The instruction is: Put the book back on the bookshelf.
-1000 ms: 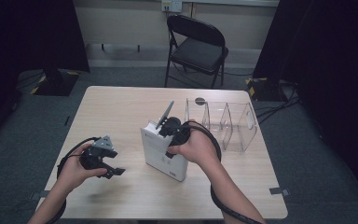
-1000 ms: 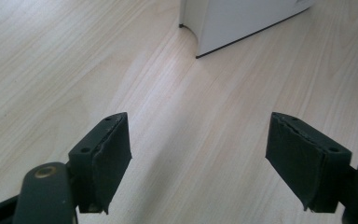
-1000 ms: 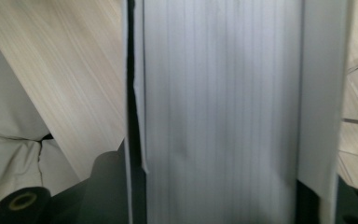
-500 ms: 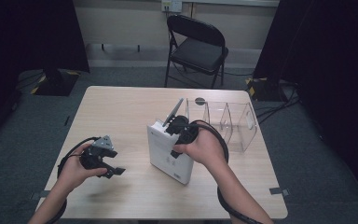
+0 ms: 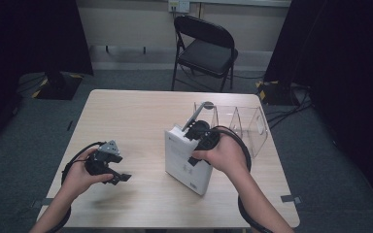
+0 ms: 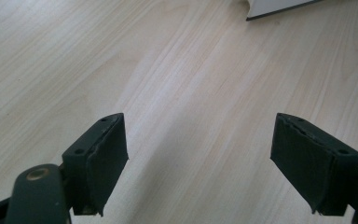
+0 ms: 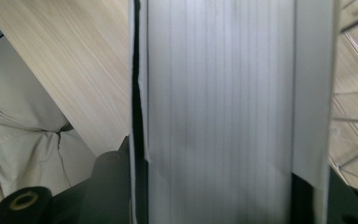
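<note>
The left gripper [image 5: 108, 167] hangs over the bare near-left part of the table [image 5: 126, 116], well to the left of the white box [image 5: 187, 160]. Its jaws stand wide apart with nothing between them, having just opened a little further; in the left gripper view they frame plain wood grain, and a corner of the white box [image 6: 279, 7] is cut off at the top edge.

The right gripper [image 5: 200, 138] is clamped on the white box, which stands on edge near the middle of the table, tilted, its lower end toward the person. In the right gripper view the box [image 7: 219, 112] runs up between the two jaws, whose pads are mostly hidden behind its sides. Its print is too small to read in the high view.

Just beyond and to the right of the box stands a clear plastic organizer [image 5: 245, 126] with upright dividers; its walls are hard to trace against the wood. Farther off, past the table, stands a dark folding chair [image 5: 206, 51].
</note>
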Tool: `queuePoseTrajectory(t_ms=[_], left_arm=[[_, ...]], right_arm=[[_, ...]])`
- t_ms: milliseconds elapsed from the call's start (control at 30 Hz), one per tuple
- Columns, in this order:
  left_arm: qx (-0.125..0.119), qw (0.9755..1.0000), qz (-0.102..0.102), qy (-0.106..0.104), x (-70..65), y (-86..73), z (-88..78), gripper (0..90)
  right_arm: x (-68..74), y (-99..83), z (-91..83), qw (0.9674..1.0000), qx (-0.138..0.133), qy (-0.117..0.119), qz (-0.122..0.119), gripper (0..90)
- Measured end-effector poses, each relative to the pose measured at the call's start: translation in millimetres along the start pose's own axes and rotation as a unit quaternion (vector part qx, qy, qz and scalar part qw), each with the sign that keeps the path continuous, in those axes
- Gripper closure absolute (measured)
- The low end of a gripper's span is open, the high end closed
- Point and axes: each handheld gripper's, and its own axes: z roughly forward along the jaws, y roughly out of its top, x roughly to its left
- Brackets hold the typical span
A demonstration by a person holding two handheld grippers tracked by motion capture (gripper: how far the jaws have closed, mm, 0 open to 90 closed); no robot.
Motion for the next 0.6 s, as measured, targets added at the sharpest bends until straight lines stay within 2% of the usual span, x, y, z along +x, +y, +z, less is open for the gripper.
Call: queuePoseTrajectory(t_ms=[133, 233, 300, 367, 600], left_arm=[[-0.007, 0.9999, -0.008, -0.004, 1.6, 0.7, -2.0, 17.5], [-0.008, 0.9999, -0.014, -0.002, 2.0, 0.0, -2.8, 17.5], [-0.005, 0.9999, -0.011, -0.004, 2.4, -0.6, -2.9, 17.5], [-0.009, 0.9997, -0.02, -0.005, 2.2, -0.7, -1.6, 17.4], [-0.007, 0.9998, -0.017, -0.004, 1.5, 0.1, -1.6, 17.4]], right_arm=[[-3.1, -8.3, -5.9, 1.0, 0.001, -0.008, 0.006, 52.5], [-6.1, -14.5, -8.4, 0.9999, -0.002, -0.008, 0.012, 52.5], [-8.2, -18.4, -9.5, 0.9999, -0.001, -0.003, 0.015, 52.5], [-9.4, -21.9, -10.2, 0.9998, -0.001, -0.001, 0.018, 52.6], [-12.5, -32.2, -14.0, 0.9997, 0.005, -0.005, 0.022, 52.6]])
